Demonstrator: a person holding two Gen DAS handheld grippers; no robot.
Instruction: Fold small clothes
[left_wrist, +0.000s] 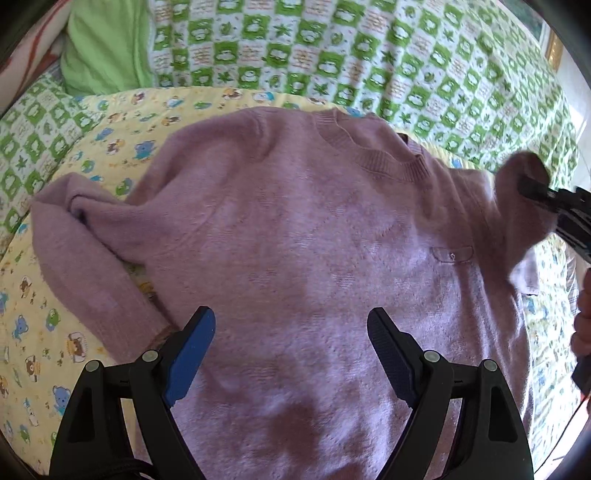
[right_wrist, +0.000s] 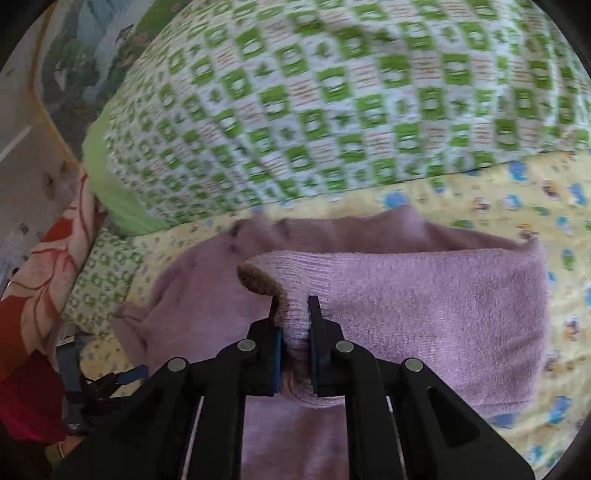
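A small lilac sweater (left_wrist: 295, 229) is being spread flat on a yellow printed sheet (left_wrist: 48, 332) on a bed, while its sleeve (right_wrist: 424, 295) is being pinched at the cuff by the right gripper (right_wrist: 295, 317); the left gripper (left_wrist: 291, 332) is being held above the hem, jaws spread. Soft, light and floppy, it is judged best gripped at cuffs or hem

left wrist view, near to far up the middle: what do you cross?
Left tool, open → purple sweater body → its ribbed collar → yellow cartoon-print sheet → green-and-white checked quilt.
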